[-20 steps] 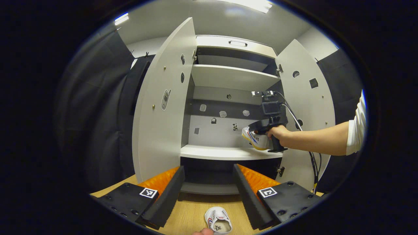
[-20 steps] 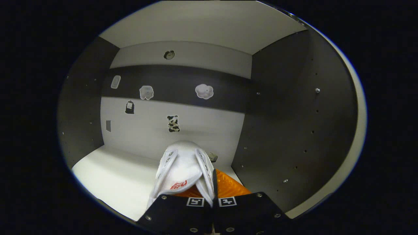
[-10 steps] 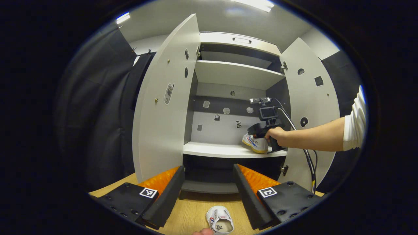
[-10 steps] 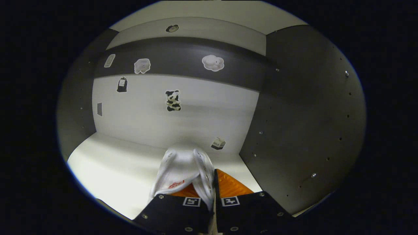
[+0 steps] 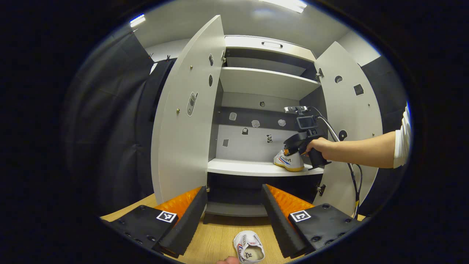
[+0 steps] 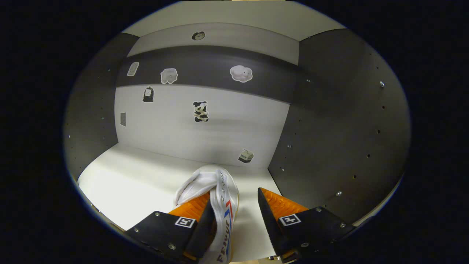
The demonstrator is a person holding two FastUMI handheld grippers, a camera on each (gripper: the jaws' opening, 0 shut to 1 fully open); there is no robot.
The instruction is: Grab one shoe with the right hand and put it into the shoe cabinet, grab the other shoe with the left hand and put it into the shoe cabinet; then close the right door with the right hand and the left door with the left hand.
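The shoe cabinet (image 5: 263, 82) stands with both doors swung wide. One white shoe (image 5: 288, 161) with red and blue stripes rests on the middle shelf (image 5: 242, 167) at its right end. In the right gripper view this shoe (image 6: 216, 183) lies on the shelf (image 6: 146, 172). My right gripper (image 6: 235, 194) is open around its side wall, one finger inside the shoe and the other apart from it. A hand holds that right gripper (image 5: 293, 146) at the shelf. The other white shoe (image 5: 249, 251) lies on the wooden surface below my open left gripper (image 5: 234, 190), which holds nothing.
The left door (image 5: 183, 121) and right door (image 5: 351, 110) flank the opening. A bare forearm (image 5: 359, 152) reaches in from the right, with a cable hanging under it. The shelf's left part (image 6: 121, 176) is bare. An upper shelf (image 5: 263, 82) sits above.
My right gripper has opened and let go of the shoe, which now rests on the shelf. The hand has drawn back slightly to the right. The left gripper has barely moved.
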